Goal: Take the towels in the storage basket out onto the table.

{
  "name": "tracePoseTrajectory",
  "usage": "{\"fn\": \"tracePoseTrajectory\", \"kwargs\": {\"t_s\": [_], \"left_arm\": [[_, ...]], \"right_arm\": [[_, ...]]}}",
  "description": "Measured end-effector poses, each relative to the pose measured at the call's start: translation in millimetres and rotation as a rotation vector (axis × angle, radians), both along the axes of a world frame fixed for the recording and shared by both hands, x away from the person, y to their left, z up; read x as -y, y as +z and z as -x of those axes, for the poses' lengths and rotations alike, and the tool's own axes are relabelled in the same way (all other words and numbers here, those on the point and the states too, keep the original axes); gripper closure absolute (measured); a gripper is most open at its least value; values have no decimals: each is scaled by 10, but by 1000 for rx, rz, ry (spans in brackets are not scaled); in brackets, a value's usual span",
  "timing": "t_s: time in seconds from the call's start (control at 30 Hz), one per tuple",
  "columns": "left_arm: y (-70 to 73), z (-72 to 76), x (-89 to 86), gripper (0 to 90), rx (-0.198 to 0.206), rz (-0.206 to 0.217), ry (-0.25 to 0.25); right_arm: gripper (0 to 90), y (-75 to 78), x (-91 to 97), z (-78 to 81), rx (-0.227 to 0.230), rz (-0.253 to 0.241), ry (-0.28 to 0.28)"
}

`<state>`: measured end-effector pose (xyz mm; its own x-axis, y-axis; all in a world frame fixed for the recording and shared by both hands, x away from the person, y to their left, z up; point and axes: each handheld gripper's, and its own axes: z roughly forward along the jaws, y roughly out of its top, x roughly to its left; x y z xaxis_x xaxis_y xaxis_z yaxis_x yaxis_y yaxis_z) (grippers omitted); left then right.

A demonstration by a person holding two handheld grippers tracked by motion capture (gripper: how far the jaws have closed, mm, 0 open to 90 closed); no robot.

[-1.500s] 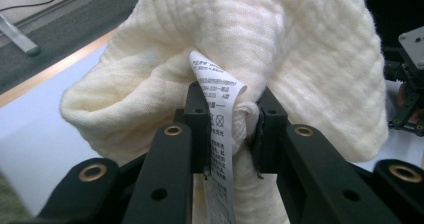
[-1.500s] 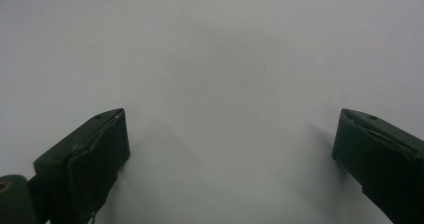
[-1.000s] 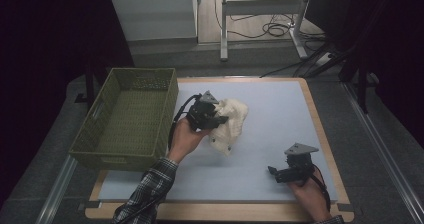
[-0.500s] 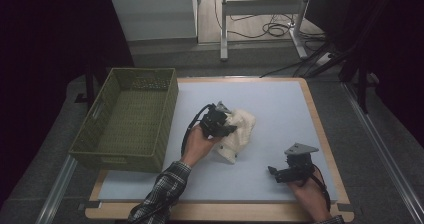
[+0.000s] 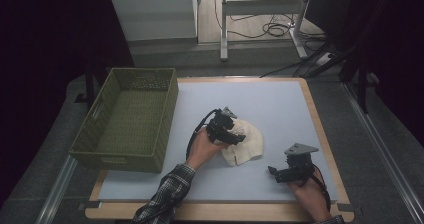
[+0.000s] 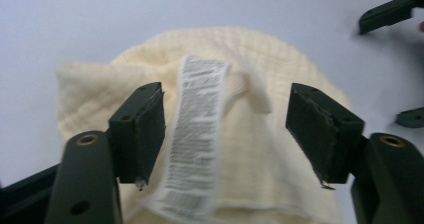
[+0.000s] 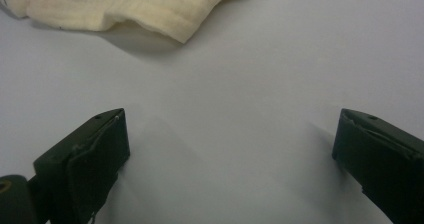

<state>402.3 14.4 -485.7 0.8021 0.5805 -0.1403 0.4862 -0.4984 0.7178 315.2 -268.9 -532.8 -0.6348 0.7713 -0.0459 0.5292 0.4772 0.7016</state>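
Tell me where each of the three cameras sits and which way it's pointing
High view: above the person's side, looking forward and down on the table, basket, both forearms.
Left gripper view: rides the left hand-held gripper, looking down between its open jaws at the cream cloth and its label.
Right gripper view: rides the right hand-held gripper, jaws open, facing across the table surface.
Shared: all three show the cream cloth.

We can read nothing here. The one printed thing we see is a white care label lying on the cream cloth, and its rows of small print are too blurred to decipher.
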Motion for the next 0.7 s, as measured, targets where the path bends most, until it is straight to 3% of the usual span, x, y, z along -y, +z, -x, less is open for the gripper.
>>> {"fn": "tracePoseTrajectory", "kwargs": {"t_s": [0.23, 0.47, 0.67, 0.7], "left_arm": [[149, 112, -173, 324, 64, -1, 29], [66, 214, -465, 376, 63, 29, 88], [-46, 399, -558, 260, 101, 40, 124], [-110, 467, -555, 167, 103, 32, 137]], "right_arm": [[17, 1, -1, 0, -1, 1, 0], [19, 3, 1, 0, -3, -1, 0], [23, 4, 1, 1, -4, -2, 1], [25, 5, 2, 2, -3, -2, 2]]}}
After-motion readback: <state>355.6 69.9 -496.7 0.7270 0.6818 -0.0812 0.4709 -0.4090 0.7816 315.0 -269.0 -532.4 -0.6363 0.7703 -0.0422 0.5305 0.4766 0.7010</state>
